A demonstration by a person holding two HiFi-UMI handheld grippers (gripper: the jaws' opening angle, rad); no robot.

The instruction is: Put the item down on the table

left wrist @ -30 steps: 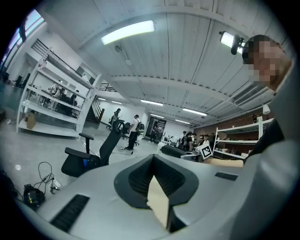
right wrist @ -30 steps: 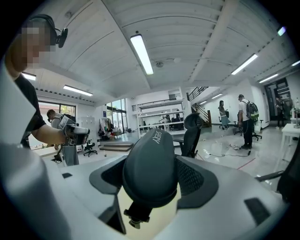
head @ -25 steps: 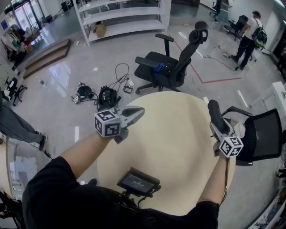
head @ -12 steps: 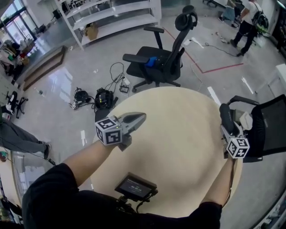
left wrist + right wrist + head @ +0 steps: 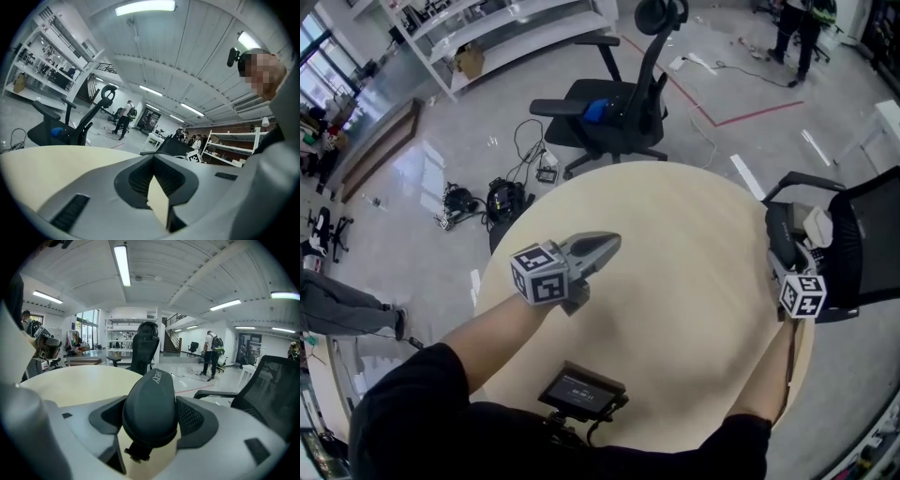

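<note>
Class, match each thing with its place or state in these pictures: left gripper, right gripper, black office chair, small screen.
Things:
1. left gripper
2. right gripper
3. office chair
4. screen

Places or states:
A. past the far edge of the table
B. at the table's near edge
C. fingers shut on a dark case
D. over the table, fingers shut, empty

Pairs: 1-D, 2-C, 3-A, 4-B

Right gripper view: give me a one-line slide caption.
Right tongs shut on a dark rounded item, with the round beige table ahead and to the left.
</note>
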